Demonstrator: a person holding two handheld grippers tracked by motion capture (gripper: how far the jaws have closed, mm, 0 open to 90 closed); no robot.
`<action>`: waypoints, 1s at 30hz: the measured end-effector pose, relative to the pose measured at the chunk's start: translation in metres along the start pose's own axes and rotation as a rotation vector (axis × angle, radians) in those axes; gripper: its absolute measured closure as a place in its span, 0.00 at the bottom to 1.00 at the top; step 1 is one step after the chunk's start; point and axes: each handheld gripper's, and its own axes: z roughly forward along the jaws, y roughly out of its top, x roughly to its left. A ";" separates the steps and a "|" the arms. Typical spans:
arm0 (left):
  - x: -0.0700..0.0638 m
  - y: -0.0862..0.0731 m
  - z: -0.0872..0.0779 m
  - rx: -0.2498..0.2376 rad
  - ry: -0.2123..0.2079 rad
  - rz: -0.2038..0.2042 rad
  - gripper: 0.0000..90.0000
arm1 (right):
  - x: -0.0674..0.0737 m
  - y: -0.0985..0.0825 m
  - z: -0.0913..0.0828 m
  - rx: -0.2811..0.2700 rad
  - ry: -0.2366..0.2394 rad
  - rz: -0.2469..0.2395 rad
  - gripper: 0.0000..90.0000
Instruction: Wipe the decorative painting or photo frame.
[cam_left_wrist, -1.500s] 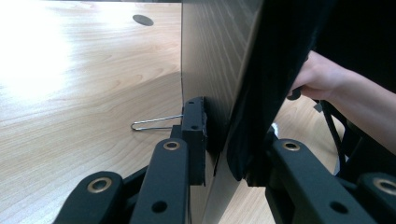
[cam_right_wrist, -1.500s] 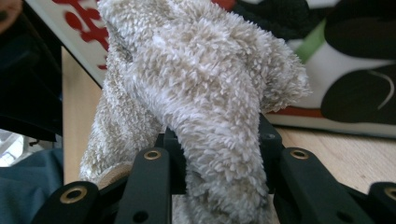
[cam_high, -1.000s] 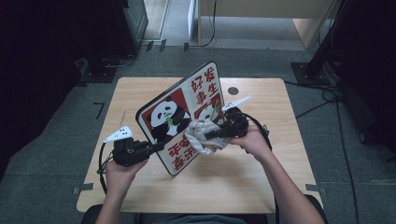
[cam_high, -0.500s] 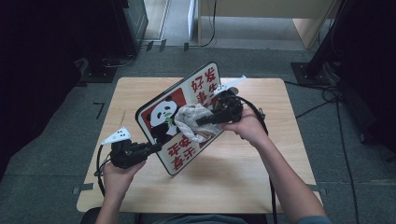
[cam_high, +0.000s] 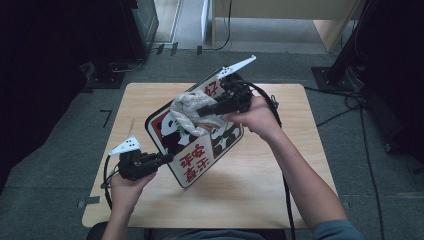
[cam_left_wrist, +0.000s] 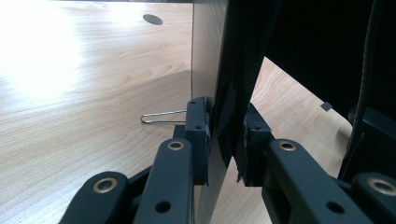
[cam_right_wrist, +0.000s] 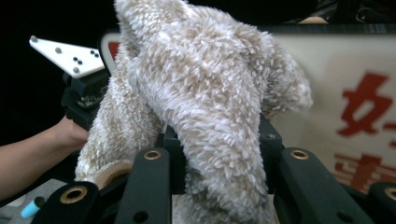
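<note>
The left claw (cam_high: 161, 159) is clamped on the tilted panda board (cam_high: 200, 150)'s edge; the right claw (cam_high: 200, 112) pinches a fluffy cloth (cam_high: 187, 107); hard wiping could twist the board loose.

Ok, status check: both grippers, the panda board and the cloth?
Left gripper clamped on the panda board edge, board tilted up. Right gripper shut on the fluffy cloth, against the board face. Nothing in the way.

Dim surroundings, glare on table (cam_left_wrist: 42, 60)
</note>
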 end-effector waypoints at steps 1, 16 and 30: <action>0.000 0.000 0.000 0.001 0.000 0.000 0.86 | 0.001 0.003 0.001 0.006 -0.006 -0.006 0.75; 0.000 0.001 0.001 0.009 -0.005 0.013 0.87 | -0.001 -0.009 0.014 0.017 -0.008 -0.005 0.75; 0.001 0.001 0.001 0.009 -0.013 0.013 0.87 | -0.007 -0.038 0.028 0.031 0.017 0.007 0.74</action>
